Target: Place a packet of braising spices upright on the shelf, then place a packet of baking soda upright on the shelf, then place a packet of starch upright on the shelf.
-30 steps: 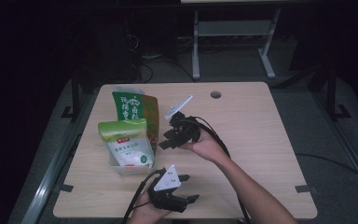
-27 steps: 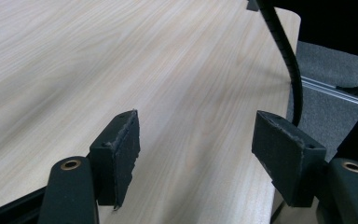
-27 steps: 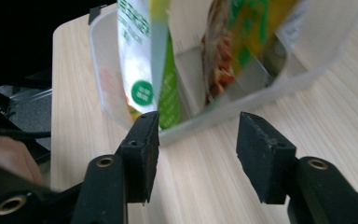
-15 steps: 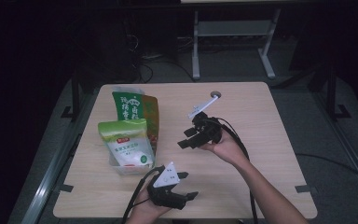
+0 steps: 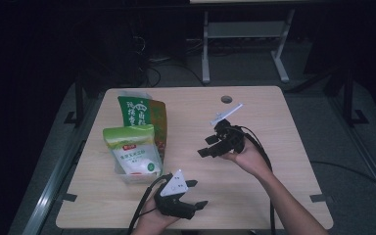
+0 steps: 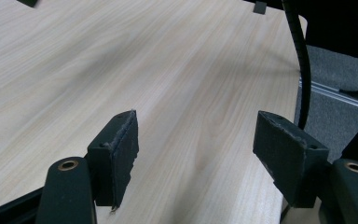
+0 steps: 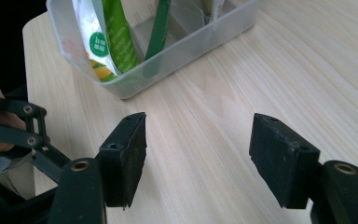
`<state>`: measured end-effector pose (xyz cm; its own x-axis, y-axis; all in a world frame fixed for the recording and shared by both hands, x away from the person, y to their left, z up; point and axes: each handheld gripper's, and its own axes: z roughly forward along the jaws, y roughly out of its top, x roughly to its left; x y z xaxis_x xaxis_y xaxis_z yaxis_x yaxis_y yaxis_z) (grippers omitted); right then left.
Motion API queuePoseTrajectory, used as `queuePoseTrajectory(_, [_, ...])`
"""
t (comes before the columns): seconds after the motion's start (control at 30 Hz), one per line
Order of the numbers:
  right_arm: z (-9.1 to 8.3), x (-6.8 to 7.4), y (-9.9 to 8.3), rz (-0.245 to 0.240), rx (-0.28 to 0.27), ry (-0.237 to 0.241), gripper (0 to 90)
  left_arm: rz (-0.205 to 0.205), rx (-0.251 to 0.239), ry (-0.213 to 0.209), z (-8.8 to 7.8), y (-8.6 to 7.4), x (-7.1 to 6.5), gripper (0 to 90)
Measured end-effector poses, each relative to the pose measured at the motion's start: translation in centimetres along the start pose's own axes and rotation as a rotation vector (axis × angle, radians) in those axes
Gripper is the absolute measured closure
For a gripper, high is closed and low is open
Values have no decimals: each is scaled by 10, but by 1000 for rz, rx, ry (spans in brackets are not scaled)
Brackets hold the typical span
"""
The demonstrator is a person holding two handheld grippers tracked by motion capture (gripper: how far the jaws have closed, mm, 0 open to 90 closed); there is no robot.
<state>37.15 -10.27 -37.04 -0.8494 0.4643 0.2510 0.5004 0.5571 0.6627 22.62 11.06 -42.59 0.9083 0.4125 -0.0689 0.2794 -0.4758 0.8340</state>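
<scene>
On the table (image 5: 274, 196), clear bin (image 7: 205, 35), green pouches (image 5: 132, 147) inside

We hold our left tool (image 5: 192, 194) low at the near edge, jaws wide apart and empty, while our right tool (image 5: 210, 146), on an outstretched forearm, points leftward, its empty jaws having just been opening.

Bare table (image 5: 274, 196) right of the clear bin (image 5: 127, 175) holding upright bags (image 5: 132, 147)
</scene>
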Motion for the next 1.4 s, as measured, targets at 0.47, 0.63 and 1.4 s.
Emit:
queuePoseTrajectory(0.47, [-13,-9,-18,38,13,-29,333,8,3,7,-2,0,1,302])
queuePoseTrajectory(0.63, [-18,-12,-29,49,23,-48,330,2,-2,9,-2,0,1,302])
queuePoseTrajectory(1.4, [-46,-28,-103,180,-10,-87,316,4,-2,4,1,0,0,300])
